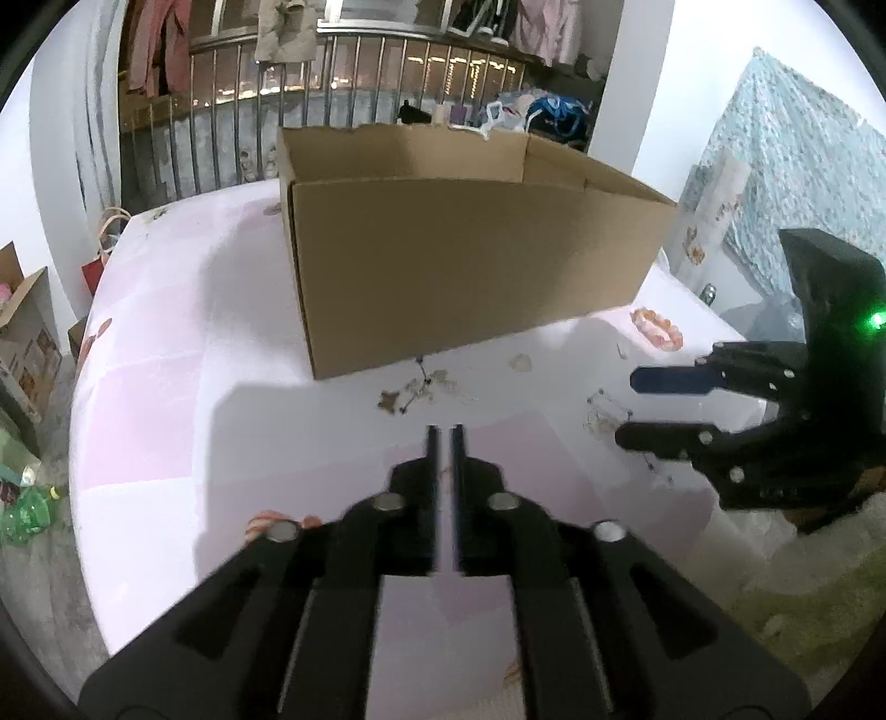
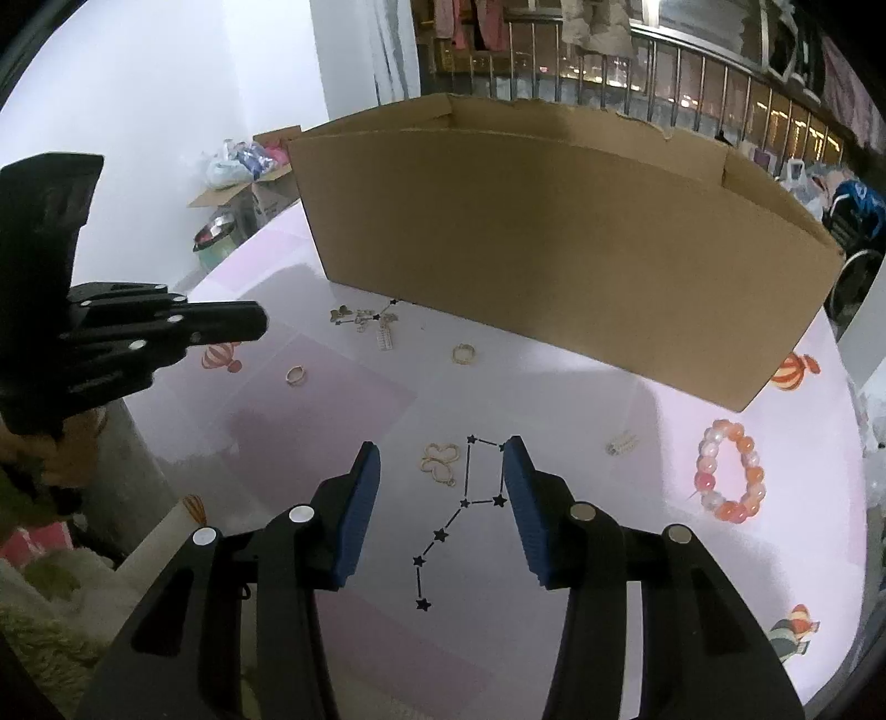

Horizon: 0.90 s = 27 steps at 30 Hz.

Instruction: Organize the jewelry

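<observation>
The left gripper (image 1: 443, 429) is held nearly closed on nothing; the right gripper (image 2: 441, 451) is spread around a star-linked chain (image 2: 468, 498), untouched.

Metal railing (image 1: 354, 72) behind, clothes (image 1: 149, 50) hung above. Green plastic bottle (image 1: 27, 512) on floor, left. Patterned blue cloth (image 1: 797, 166) against right wall.

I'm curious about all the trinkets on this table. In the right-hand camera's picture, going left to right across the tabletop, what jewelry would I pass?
Ring → butterfly charm → second ring → hair clip → bead bracelet. The small tangle near the box and the star chain overlap these in order, so I leave them out.
</observation>
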{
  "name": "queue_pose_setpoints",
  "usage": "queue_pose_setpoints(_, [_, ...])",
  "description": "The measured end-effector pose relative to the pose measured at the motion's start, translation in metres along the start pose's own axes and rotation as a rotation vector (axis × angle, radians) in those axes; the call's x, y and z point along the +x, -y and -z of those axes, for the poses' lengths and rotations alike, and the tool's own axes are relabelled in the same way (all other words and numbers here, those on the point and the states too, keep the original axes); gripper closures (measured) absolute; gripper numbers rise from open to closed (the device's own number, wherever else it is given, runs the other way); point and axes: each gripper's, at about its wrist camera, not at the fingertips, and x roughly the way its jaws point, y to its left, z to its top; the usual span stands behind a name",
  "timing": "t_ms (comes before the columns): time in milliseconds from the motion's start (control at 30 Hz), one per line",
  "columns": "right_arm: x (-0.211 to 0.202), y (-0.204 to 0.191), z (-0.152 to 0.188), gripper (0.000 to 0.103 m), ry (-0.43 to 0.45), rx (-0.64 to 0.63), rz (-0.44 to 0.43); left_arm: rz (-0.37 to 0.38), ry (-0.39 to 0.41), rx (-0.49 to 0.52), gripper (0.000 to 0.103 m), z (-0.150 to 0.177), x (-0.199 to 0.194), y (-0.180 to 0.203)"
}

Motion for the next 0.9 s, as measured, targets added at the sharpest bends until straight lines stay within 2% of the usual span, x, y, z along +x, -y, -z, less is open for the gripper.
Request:
queue_pose_setpoints(67, [0.001, 0.0, 0.001, 0.057, 0.001, 0.006, -0.009, -0.011, -0.023, 0.029, 0.076, 0.004, 0.002, 0.002])
queue_pose_setpoints(300, [0.001, 0.005, 0.001, 0.057, 0.011, 0.022, -0.031, -0.02, -0.14, 0.179, 0.075, 0.012, 0.025, 0.009])
queue_pose_setpoints(467, [0.002, 0.009, 0.002, 0.057, 0.016, 0.04, -0.036, 0.014, -0.171, 0.245, 0.076, 0.006, 0.028, 0.004])
queue_pose_setpoints(733, [0.004, 0.01, 0.001, 0.057, 0.024, 0.063, -0.037, 0.055, -0.189, 0.303, 0.085, -0.001, 0.031, 0.003])
queue_pose_setpoints(800, [0.002, 0.01, 0.001, 0.057, 0.03, 0.066, -0.035, 0.067, -0.191, 0.322, 0.093, 0.0, 0.03, 0.004])
queue_pose_setpoints(900, [-0.002, 0.009, 0.001, 0.057, 0.044, 0.067, -0.03, 0.055, -0.186, 0.336, 0.093, 0.001, 0.03, 0.007])
